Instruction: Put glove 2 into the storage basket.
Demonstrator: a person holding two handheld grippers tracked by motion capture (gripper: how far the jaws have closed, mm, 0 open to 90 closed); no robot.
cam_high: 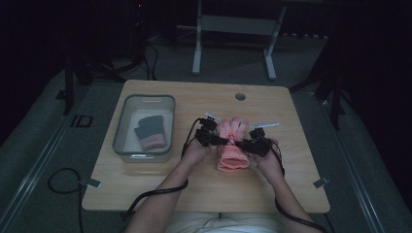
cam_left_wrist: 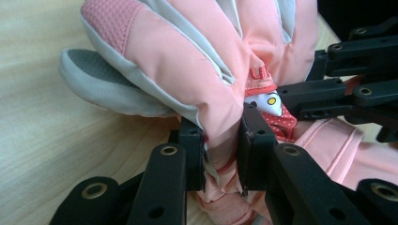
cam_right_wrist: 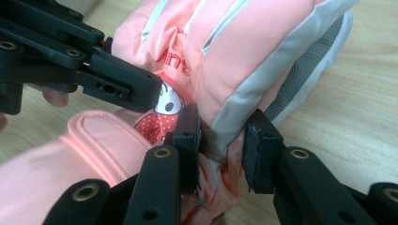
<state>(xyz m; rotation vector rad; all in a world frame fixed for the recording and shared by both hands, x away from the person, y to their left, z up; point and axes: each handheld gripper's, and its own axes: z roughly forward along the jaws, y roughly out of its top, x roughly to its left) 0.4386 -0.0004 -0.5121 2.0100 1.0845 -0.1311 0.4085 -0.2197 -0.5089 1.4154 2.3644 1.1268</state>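
A pink padded glove (cam_high: 232,145) with grey trim lies in the middle of the wooden table (cam_high: 204,194), fingers pointing away from the person. My left gripper (cam_high: 217,140) pinches the glove's left side near the wrist; its jaws squeeze a fold of the pink glove (cam_left_wrist: 178,61). From the other side, my right gripper (cam_high: 247,144) clamps the right edge of the pink glove (cam_right_wrist: 248,51) at the grey band. The left gripper (cam_right_wrist: 141,91) reaches across the cartoon patch in the right gripper view, and the right gripper (cam_left_wrist: 291,98) shows likewise in the left gripper view.
A clear plastic bin (cam_high: 144,127) stands at the table's left and holds a dark grey glove with a pink cuff (cam_high: 149,132). A round hole (cam_high: 240,96) sits near the far table edge. Cables (cam_high: 155,191) trail off the front. A metal frame (cam_high: 233,29) stands beyond.
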